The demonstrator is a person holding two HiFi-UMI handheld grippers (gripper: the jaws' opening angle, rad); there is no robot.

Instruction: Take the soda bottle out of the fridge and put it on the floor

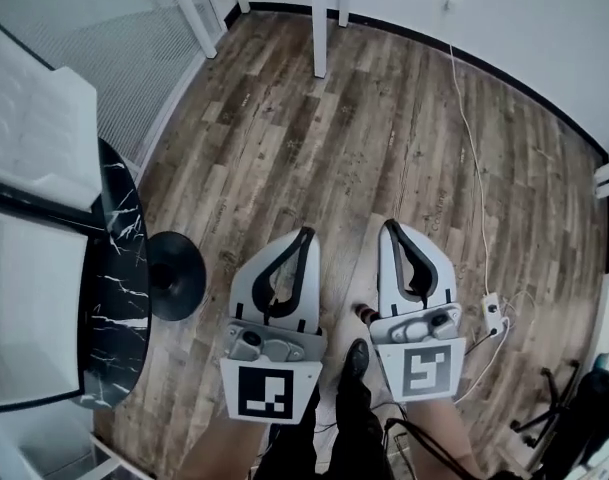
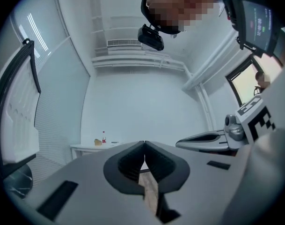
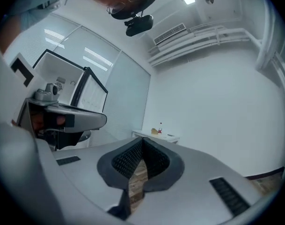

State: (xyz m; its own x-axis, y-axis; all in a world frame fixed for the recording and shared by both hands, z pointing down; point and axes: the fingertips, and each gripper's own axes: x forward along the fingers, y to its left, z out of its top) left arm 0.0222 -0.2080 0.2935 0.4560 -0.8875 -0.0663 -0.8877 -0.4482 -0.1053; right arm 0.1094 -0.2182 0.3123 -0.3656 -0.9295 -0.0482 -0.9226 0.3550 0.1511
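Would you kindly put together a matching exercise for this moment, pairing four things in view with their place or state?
Things:
1. left gripper
2. power strip
3. fridge door
4. round black base

Descriptions:
A. lies on the wood floor, to the right of the right gripper
B. jaws shut, nothing between them
C. stands open at the head view's left edge
D. sits beside the black marbled top

Pairs: 1-B; 2-A; 3-C; 4-D

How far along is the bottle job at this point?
Looks finished: what seems the soda bottle stands on the floor by the person's shoe, partly hidden. Nothing in hand: left gripper and right gripper are shut, empty. Left: perhaps closing the open fridge door.
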